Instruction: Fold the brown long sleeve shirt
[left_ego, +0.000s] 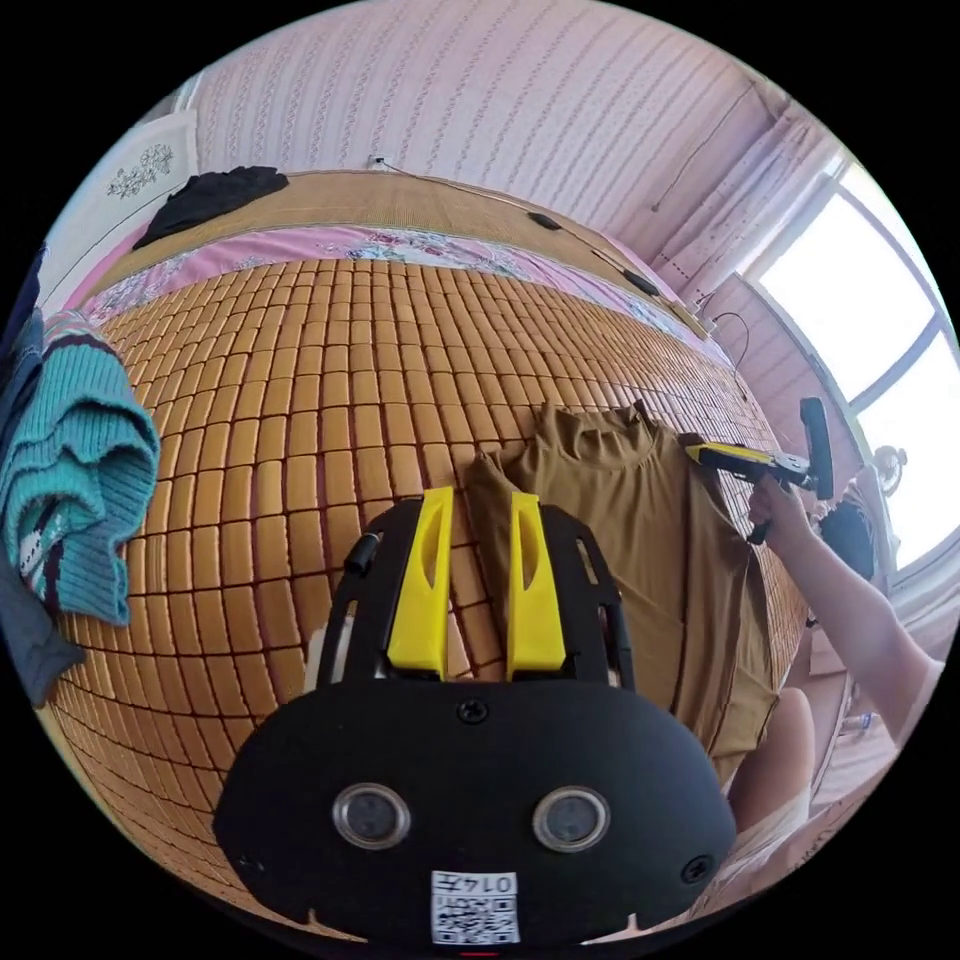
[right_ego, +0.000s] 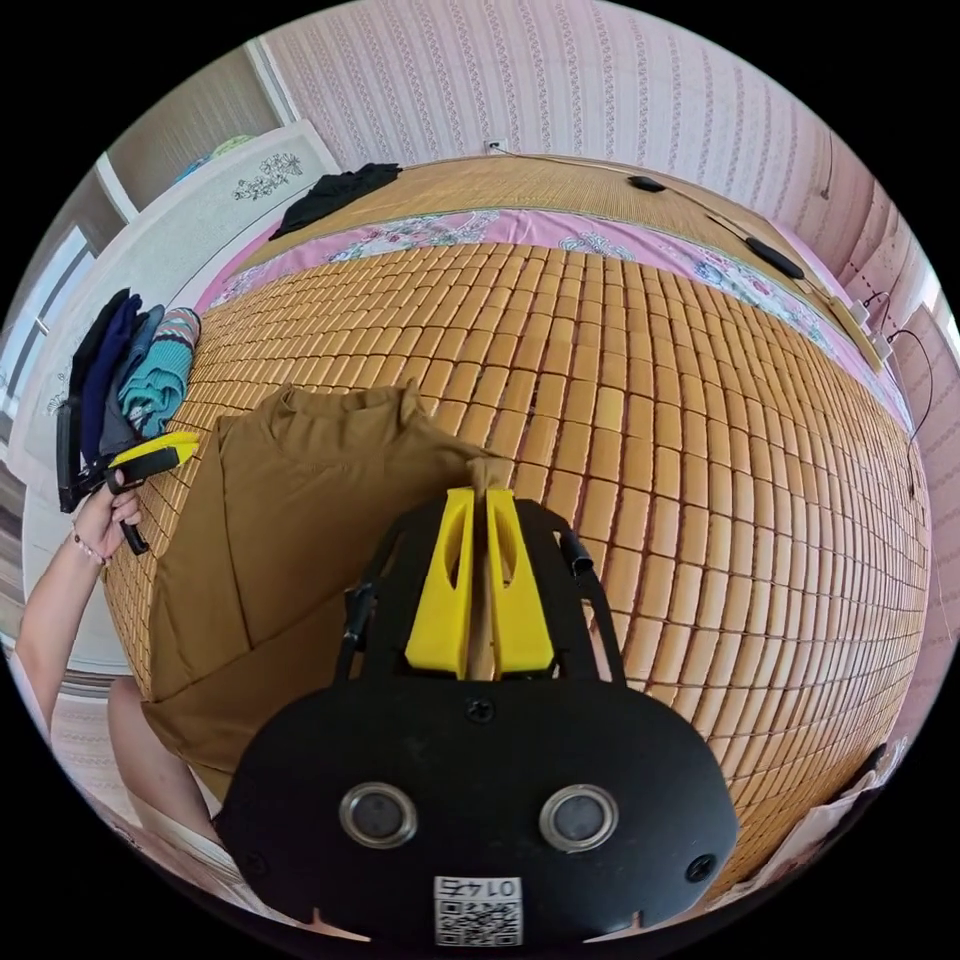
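Note:
The brown long sleeve shirt (left_ego: 620, 570) lies on the bamboo mat with its collar toward the far wall and its hem hanging over the bed's edge. In the left gripper view my left gripper (left_ego: 480, 495) stands open, its jaws apart just beside the shirt's shoulder corner. The right gripper (left_ego: 735, 458), held in a hand, sits at the opposite shoulder. In the right gripper view my right gripper (right_ego: 481, 492) is shut on a pinch of the brown shirt (right_ego: 300, 500) at its shoulder corner. The left gripper (right_ego: 150, 455) shows at the far side of the shirt, in a hand.
A bamboo tile mat (left_ego: 300, 380) covers the bed. A pile of clothes with a teal knit (left_ego: 70, 480) sits at one end of it. A black garment (left_ego: 215, 195) lies by the far wall. A bright window (left_ego: 880, 300) is at the right. The person's leg (right_ego: 150, 750) is at the bed edge.

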